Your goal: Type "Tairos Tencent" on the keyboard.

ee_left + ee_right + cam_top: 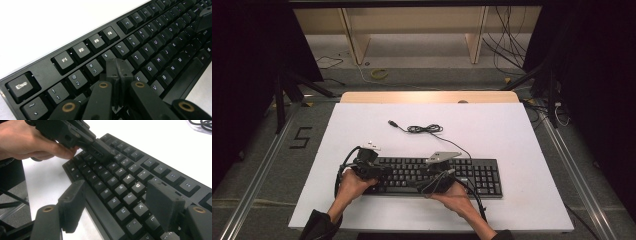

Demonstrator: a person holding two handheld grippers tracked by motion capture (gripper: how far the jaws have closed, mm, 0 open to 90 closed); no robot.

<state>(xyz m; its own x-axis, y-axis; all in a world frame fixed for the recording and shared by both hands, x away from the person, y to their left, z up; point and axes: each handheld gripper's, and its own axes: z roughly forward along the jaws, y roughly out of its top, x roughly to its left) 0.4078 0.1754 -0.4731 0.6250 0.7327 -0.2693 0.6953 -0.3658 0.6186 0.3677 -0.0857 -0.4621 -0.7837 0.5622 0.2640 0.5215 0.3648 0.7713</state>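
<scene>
**Black keyboard, both grippers on it**

Keyboard (434, 176) lies lower centre of the white table (512, 135). Left gripper (119, 71), jaws clenched together, tips on the keys near E/R. Right gripper (117, 205), jaws spread wide, hovers above the space-bar edge.

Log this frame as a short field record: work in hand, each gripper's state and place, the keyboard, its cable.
Work: two grippers over a black keyboard
Left gripper: fingers shut together, tips over the keys near 4 and R; whether they touch a key is unclear
Right gripper: fingers open, spread over the keys near N, M, K, L
Keyboard: flat on the white table, near the front edge
Cable: loosely coiled behind the keyboard, plug lying free
</scene>
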